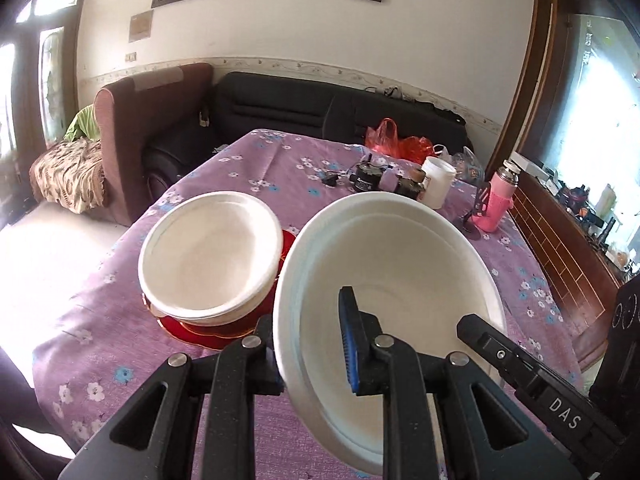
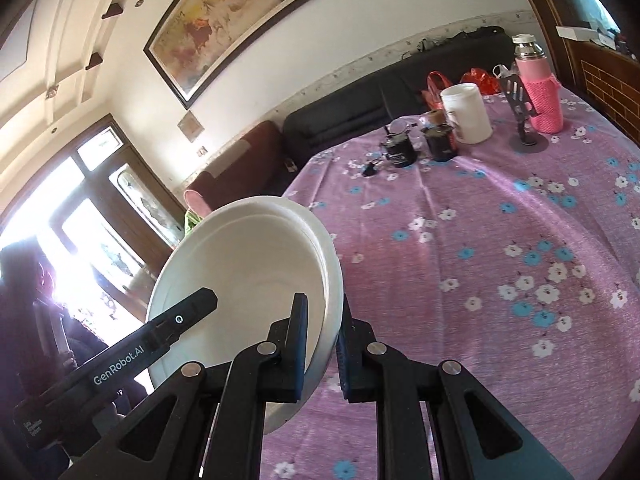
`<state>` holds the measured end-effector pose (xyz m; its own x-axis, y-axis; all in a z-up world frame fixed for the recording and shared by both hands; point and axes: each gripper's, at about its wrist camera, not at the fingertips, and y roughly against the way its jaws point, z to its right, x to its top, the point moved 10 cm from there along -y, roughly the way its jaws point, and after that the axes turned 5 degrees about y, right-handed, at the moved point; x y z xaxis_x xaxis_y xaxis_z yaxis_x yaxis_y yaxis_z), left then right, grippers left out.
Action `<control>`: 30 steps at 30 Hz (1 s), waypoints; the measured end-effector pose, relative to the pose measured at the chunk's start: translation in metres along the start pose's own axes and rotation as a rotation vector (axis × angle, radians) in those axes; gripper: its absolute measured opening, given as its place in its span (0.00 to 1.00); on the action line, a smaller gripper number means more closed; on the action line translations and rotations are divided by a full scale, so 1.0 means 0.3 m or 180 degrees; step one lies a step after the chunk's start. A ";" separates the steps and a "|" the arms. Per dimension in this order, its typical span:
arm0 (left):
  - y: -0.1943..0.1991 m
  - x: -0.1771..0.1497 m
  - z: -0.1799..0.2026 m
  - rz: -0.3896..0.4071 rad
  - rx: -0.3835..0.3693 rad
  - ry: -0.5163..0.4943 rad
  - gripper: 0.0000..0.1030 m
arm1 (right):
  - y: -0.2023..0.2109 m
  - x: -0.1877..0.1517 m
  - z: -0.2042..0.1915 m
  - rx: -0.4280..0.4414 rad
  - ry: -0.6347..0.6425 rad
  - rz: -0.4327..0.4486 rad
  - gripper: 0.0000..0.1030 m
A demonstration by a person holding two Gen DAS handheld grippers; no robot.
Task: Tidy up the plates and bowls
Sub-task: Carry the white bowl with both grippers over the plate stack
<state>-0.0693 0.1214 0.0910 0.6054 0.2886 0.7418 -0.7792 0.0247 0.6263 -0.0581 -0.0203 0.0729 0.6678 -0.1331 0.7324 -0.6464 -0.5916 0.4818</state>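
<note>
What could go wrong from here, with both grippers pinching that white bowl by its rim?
1. The bowl hangs tilted in the air, held only at opposite rim edges by the left gripper and right gripper; uneven pulls could bend the thin rim or let it slip.
2. The stack of white bowls sits close beside it on red plates; a swing leftward could knock it.

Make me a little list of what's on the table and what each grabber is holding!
left hand-held gripper: shut on the rim of a white bowl, held up and tilted
right hand-held gripper: shut on the opposite rim of the same bowl
stack: white bowls on a red plate
table: purple flowered cloth
far end: white jar, pink bottle, small dark jars
</note>
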 end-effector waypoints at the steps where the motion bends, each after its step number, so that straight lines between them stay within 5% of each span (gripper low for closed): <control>1: 0.003 -0.001 -0.006 0.0011 0.0021 0.0008 0.18 | -0.001 0.000 -0.005 0.0009 -0.0007 0.0008 0.14; 30: -0.007 -0.004 -0.057 -0.0006 0.0082 0.0141 0.18 | -0.085 -0.050 0.013 0.0139 -0.0159 -0.0064 0.14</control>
<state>-0.0712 0.1374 0.0847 0.5986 0.3305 0.7297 -0.7733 0.0008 0.6341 -0.0502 -0.0064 0.0476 0.6987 -0.1596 0.6974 -0.6167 -0.6285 0.4740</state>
